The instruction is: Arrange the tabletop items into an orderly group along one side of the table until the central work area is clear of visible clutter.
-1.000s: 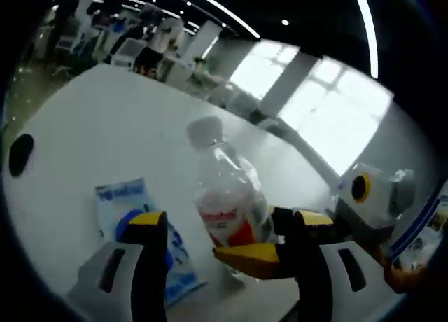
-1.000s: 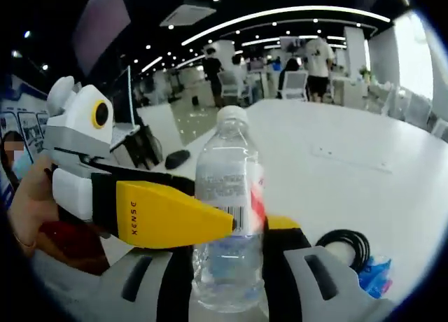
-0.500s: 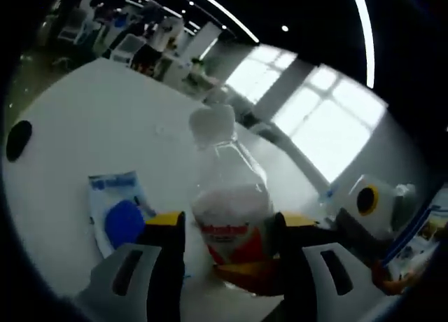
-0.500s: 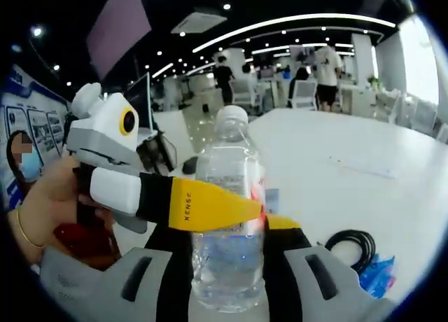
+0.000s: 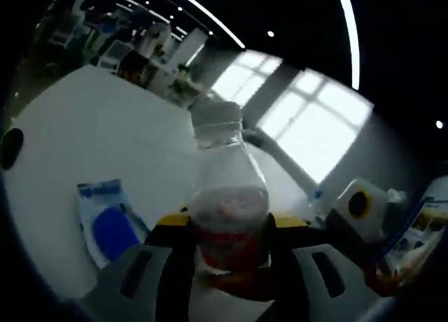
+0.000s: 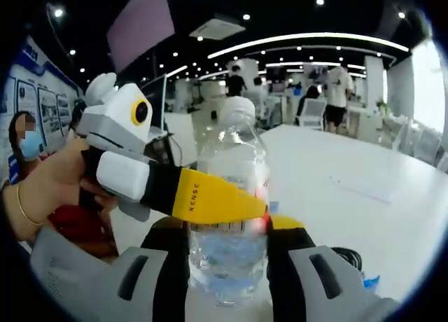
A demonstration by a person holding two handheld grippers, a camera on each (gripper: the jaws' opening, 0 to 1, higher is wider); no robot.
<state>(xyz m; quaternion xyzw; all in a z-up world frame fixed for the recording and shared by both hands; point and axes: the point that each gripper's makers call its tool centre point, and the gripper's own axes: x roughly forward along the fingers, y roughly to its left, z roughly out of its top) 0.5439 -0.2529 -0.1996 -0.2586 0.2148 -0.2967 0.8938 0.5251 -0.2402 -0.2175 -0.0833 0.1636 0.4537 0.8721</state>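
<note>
Presently both claws grip one clear water bottle [image 5: 229, 196], seen upright in both views and lifted above the white tabletop [image 5: 84, 133].

Left gripper view: left claw [image 5: 222, 227] clenched on the bottle's lower body, yellow-tipped jaws pressed to either side at the red label band. White cap and neck rise above the jaws, centre of view. Right claw [image 5: 360, 210] comes in from the right edge, its jaw running under and behind the bottle; a bit of the holding hand shows at the lower right. On the tabletop to the left of the bottle lies a blue-and-white packet [image 5: 105, 220], flat and apart from the bottle. Dark oval object [image 5: 10, 147] at the far left edge of the tabletop, too small to identify.

Right gripper view: right claw [image 6: 225, 231] clamped on the same bottle [image 6: 229, 196], jaws close on both sides of its lower half, water visible inside. Left claw [image 6: 262, 211] reaches in from the left, one long yellow jaw laid across the front of the bottle at label height, held by a person's hand [image 6: 45, 192] with a thin bracelet at the wrist. Coiled black cable [image 6: 346, 255] on the tabletop [image 6: 350, 189] low right, with a scrap of blue packaging [image 6: 369, 282] just beside it.
</note>
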